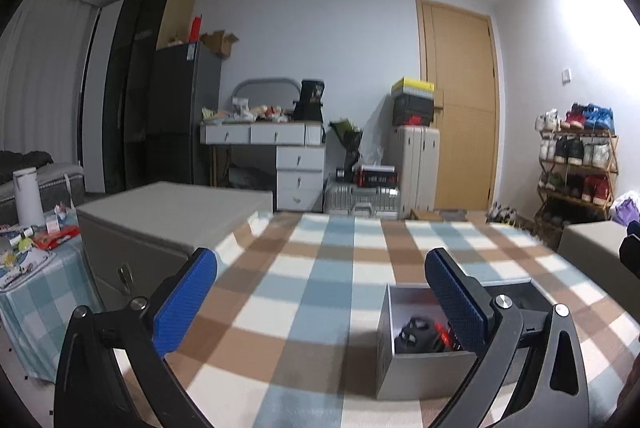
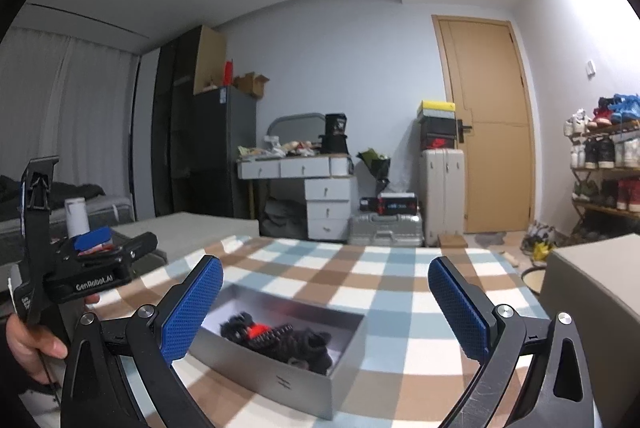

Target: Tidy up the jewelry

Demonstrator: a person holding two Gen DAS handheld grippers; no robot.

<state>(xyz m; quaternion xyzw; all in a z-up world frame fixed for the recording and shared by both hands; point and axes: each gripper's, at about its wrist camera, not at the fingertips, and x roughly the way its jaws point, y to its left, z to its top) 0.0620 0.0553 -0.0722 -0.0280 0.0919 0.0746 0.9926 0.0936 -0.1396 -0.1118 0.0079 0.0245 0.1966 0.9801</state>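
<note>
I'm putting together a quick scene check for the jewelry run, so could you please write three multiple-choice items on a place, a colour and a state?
1. Where is the grey box?
A. on the checked tablecloth
B. on the shoe rack
C. on the white drawers

2. What colour are the pads on the gripper fingers?
A. red
B. blue
C. green

3. How is the right gripper?
A. shut on the box
B. shut on nothing
C. open

Answers: 1 A, the box rests on the checked cloth; 2 B, the pads are blue in both wrist views; 3 C, its fingers stand wide apart with nothing between them, like the left gripper.
</note>
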